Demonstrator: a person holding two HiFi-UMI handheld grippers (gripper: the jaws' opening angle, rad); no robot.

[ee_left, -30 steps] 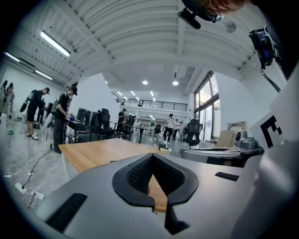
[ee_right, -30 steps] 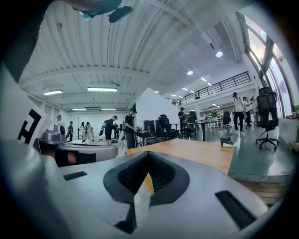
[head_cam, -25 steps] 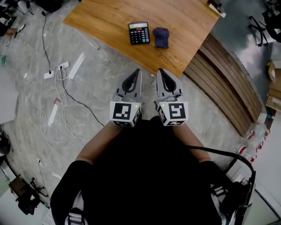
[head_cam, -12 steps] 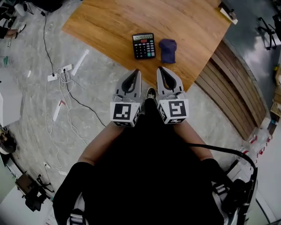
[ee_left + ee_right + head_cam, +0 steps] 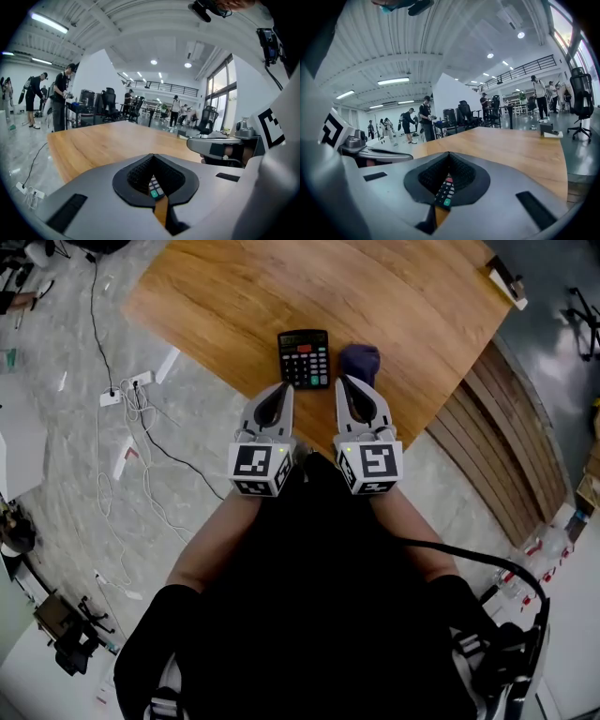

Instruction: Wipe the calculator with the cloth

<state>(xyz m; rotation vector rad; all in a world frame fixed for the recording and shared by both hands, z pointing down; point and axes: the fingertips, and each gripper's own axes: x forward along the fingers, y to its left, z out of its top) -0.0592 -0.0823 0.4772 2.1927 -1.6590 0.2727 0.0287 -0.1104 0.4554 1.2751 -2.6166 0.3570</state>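
From my remote seat I see the calculator (image 5: 304, 358) lying on the table (image 5: 394, 306) close to its near edge, with the cloth (image 5: 360, 360) just beside it on the right (a thin strip of tabletop between them). The left gripper (image 5: 284, 386) sits before the calculator, at the table's edge. The right gripper (image 5: 343, 382) sits before the cloth, its tip overlapping the cloth's near side in the head view. A power strip (image 5: 125, 390) and cables (image 5: 150, 442) lie on the floor (image 5: 66, 484) left of the table, and stacked boards (image 5: 506, 427) lie to its right.
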